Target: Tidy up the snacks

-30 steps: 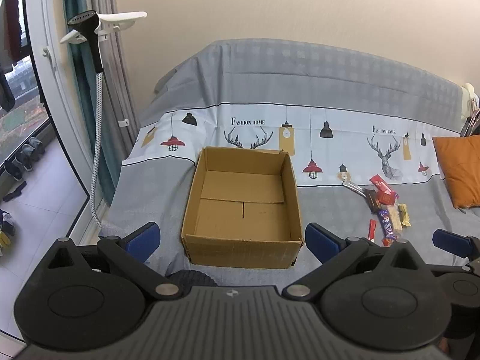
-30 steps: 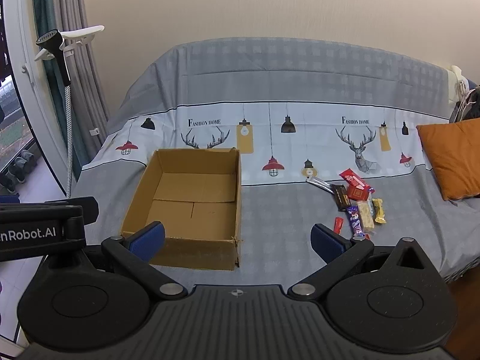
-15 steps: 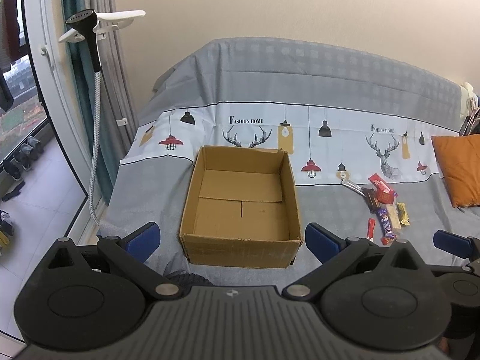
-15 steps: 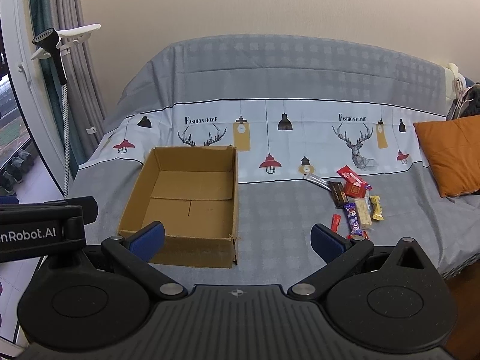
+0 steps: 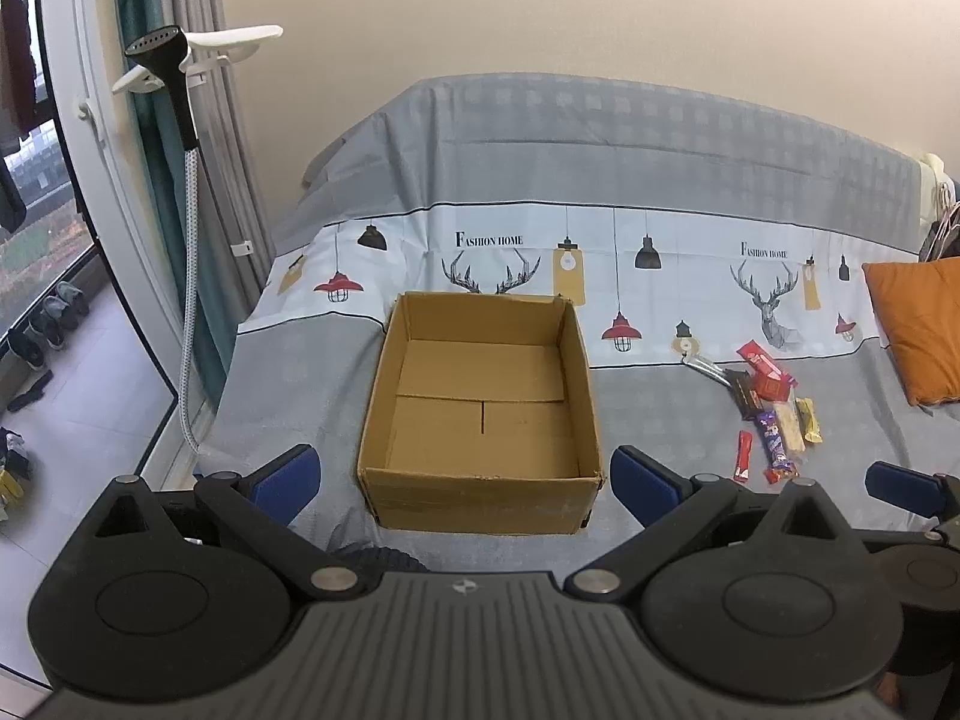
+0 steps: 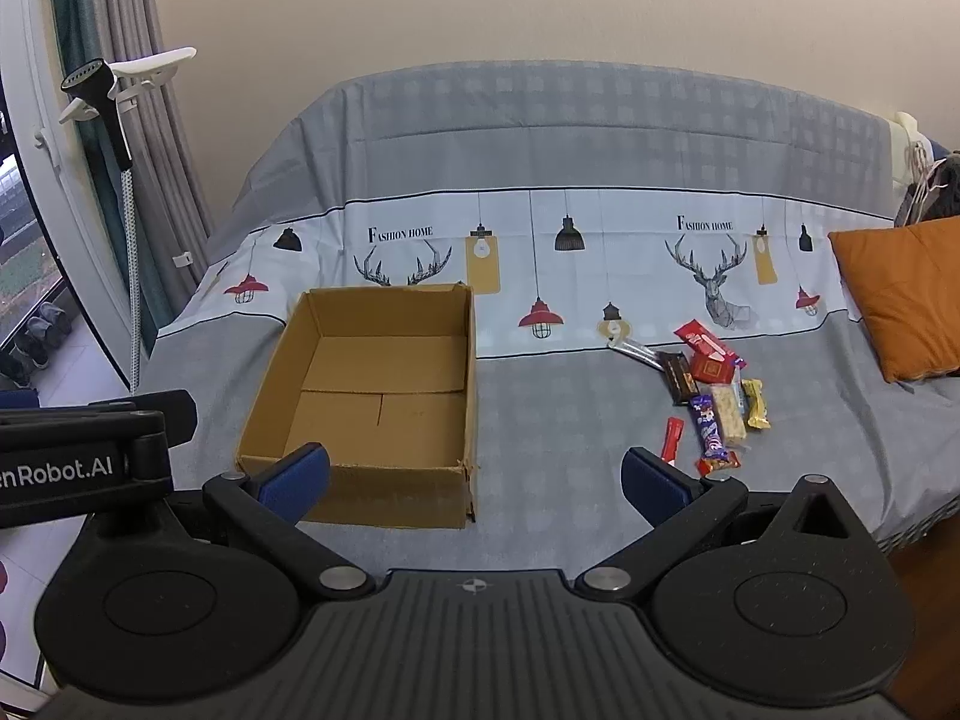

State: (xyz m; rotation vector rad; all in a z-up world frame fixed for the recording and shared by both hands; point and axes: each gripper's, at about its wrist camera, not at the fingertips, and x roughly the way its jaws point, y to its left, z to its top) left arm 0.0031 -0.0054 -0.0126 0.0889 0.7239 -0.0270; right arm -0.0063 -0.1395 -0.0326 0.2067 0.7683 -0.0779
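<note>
Cardboard box (image 5: 480,414) sits open and empty on the grey sofa cover (image 6: 552,420), with the snacks (image 6: 711,396) lying loose in a cluster well to its right. Your left gripper (image 5: 465,480) and right gripper (image 6: 474,477) both stand spread wide, holding nothing, short of the box.

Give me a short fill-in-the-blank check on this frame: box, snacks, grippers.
1. The cardboard box holds ____ snacks.
2. The snack pile lies between the box and the ____ cushion.
3. Both the left gripper and the right gripper have their jaws ____.

Missing words: no; orange; open
</note>
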